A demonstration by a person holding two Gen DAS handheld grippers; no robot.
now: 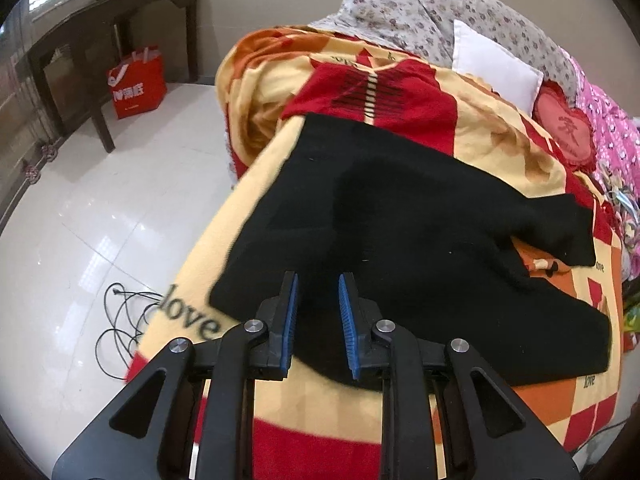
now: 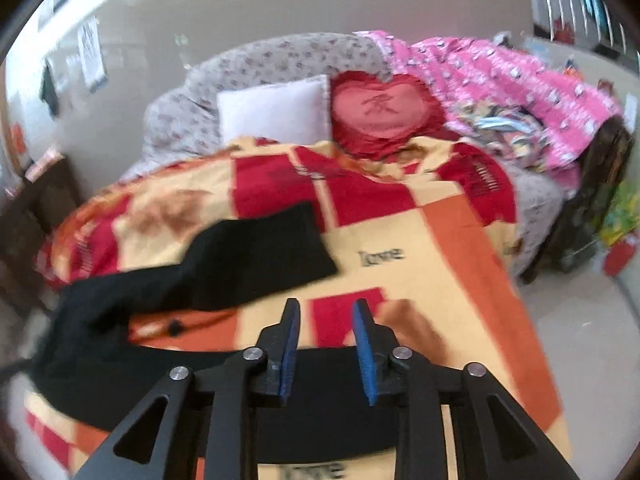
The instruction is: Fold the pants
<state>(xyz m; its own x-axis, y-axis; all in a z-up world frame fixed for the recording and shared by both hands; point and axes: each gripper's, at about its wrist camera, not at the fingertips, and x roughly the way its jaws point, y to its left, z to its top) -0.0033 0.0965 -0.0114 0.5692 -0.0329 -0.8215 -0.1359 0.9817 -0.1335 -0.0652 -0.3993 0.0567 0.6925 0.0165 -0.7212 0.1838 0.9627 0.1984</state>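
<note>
**Black pants spread on the blanket, both grippers parted above the near hem**

The black fabric pants (image 1: 400, 220) lie flat on a fleece blanket of yellow, red and orange squares (image 1: 500, 140) that covers the bed. In the left wrist view the waist end runs along the blanket's left side, close to the drop to the floor, and the two legs fan apart toward the right with a wedge of orange blanket between them. The left gripper (image 1: 318, 320) hangs over the near edge of the pants, its blue-padded fingers (image 1: 289, 320) spread with nothing between them. The right gripper (image 2: 326, 344) sits over the nearer leg's end, its blue pads likewise apart and empty; this view is blurred, so contact with the cloth cannot be judged.

Bare blanket lies to the right of the legs and beyond them. At the far end stand a white square pillow (image 1: 496, 64), a red heart-shaped cushion (image 2: 380, 114), a grey floral quilt (image 1: 400, 12) and a pink patterned quilt (image 2: 520, 80), all well apart from the pants.

Left of the bed the white tiled floor (image 1: 100, 220) carries a loose black cable (image 1: 120, 320) just beside the blanket's edge, a red paper bag (image 1: 138, 84) and a dark wooden table (image 1: 120, 12) against the wall.
</note>
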